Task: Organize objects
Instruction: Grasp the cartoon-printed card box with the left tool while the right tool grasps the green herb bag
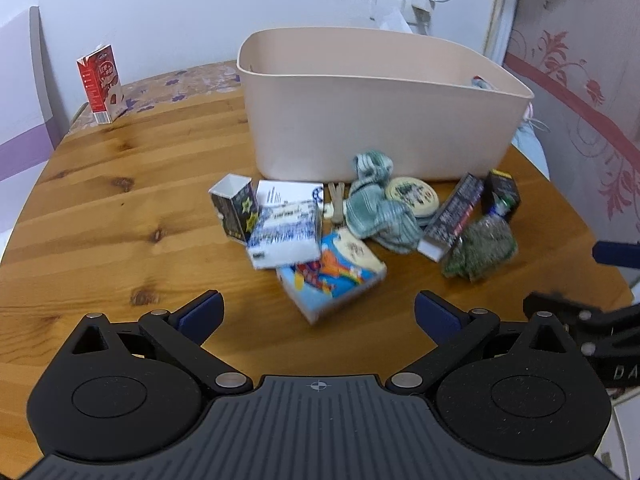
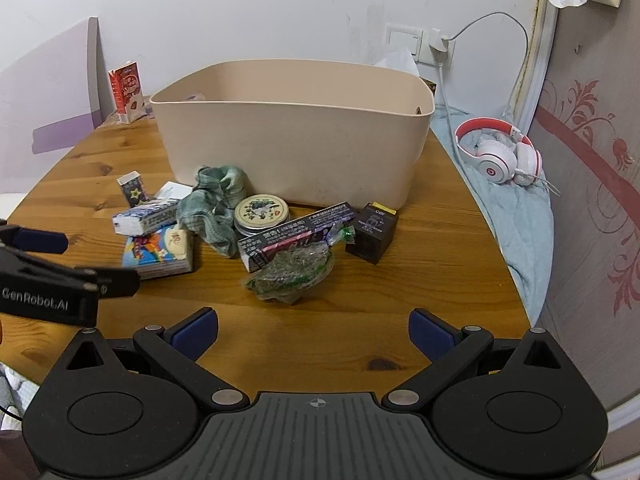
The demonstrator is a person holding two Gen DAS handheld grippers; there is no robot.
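We have both tools hanging above the near edge of the worktop [image 2: 360, 344], each with its jaws spread wide and nothing between them. The clutter sits in a loose row mid-worktop, just in front of the beige bin [image 2: 292, 132], which stands toward the far edge. For the left hand-held gripper [image 1: 318, 314], the nearest piece is the colourful box [image 1: 332, 272], lying flat almost straight ahead of its fingers and partly under the blue-and-white pack [image 1: 286, 236]; its long axis runs diagonally, near-left to far-right, so we judge a slight wrist turn would be needed to close across its short side. The right hand-held gripper [image 2: 314, 330] has the green crinkled bag [image 2: 292, 276] directly ahead, a little left of centre, touching the long dark carton [image 2: 296, 236]. Each tool is nearer its own end of the row, so we would split the pile accordingly.
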